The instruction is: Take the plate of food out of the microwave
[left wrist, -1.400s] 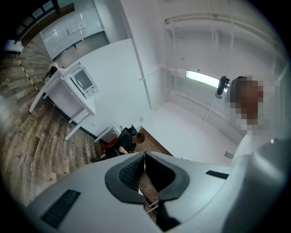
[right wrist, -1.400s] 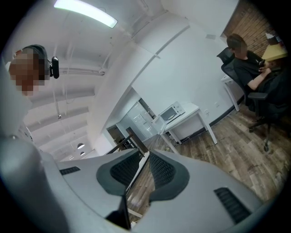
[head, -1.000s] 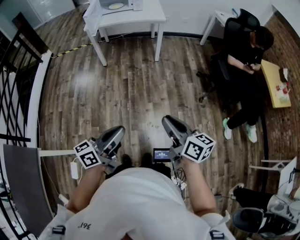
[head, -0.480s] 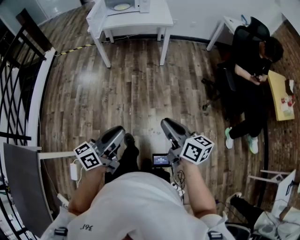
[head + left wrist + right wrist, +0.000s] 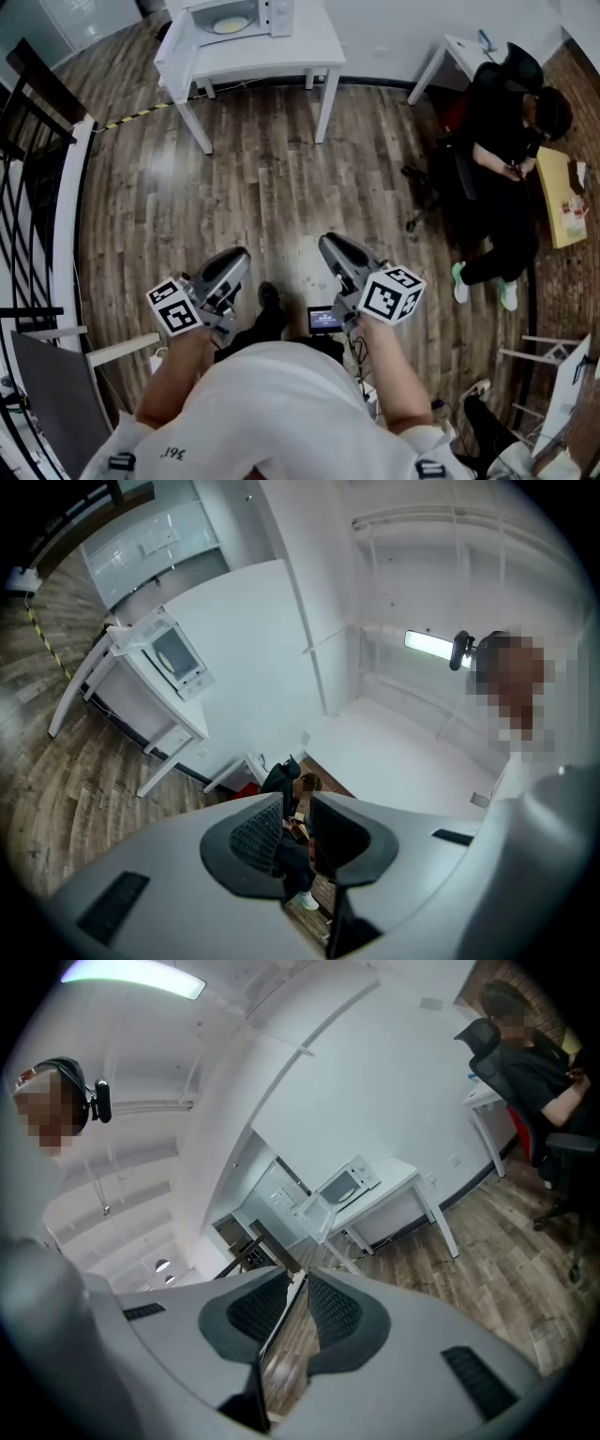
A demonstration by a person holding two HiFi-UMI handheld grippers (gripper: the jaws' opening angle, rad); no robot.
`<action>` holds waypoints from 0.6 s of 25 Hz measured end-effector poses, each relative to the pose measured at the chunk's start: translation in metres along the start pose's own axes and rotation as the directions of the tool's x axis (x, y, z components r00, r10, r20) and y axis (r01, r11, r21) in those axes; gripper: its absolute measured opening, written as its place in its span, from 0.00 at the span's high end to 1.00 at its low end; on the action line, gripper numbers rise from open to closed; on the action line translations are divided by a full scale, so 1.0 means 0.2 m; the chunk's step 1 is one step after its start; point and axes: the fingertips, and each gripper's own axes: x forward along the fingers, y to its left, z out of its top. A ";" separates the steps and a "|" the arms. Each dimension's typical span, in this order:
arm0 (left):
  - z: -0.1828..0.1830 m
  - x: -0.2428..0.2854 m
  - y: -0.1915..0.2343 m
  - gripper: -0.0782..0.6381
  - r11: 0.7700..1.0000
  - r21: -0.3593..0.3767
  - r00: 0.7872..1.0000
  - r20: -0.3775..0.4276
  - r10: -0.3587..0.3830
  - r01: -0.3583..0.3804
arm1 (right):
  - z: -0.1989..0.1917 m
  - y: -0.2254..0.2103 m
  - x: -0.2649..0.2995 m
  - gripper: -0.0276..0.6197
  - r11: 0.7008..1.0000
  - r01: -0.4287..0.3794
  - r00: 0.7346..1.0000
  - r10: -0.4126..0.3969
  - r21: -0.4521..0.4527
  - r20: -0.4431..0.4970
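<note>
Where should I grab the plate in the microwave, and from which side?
Probably the near rim of the plate, coming in level through the open front of the microwave. The plate lies flat inside, so only its front edge is reachable. The door stands swung out on the left, so keep right of it. From this far off the rim's shape cannot be judged.
</note>
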 end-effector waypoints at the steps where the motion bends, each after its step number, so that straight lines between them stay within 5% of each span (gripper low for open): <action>1: 0.06 0.01 0.04 0.78 1.000 -0.001 1.000 -0.005 -0.001 0.001 | 0.03 -0.01 0.06 0.85 1.000 0.006 1.000 -0.006 0.003 0.002; 15: 0.51 0.17 0.49 0.78 1.000 -0.009 1.000 -0.017 0.004 -0.005 | 0.31 -0.16 0.67 0.85 0.999 0.037 0.999 -0.037 -0.006 -0.014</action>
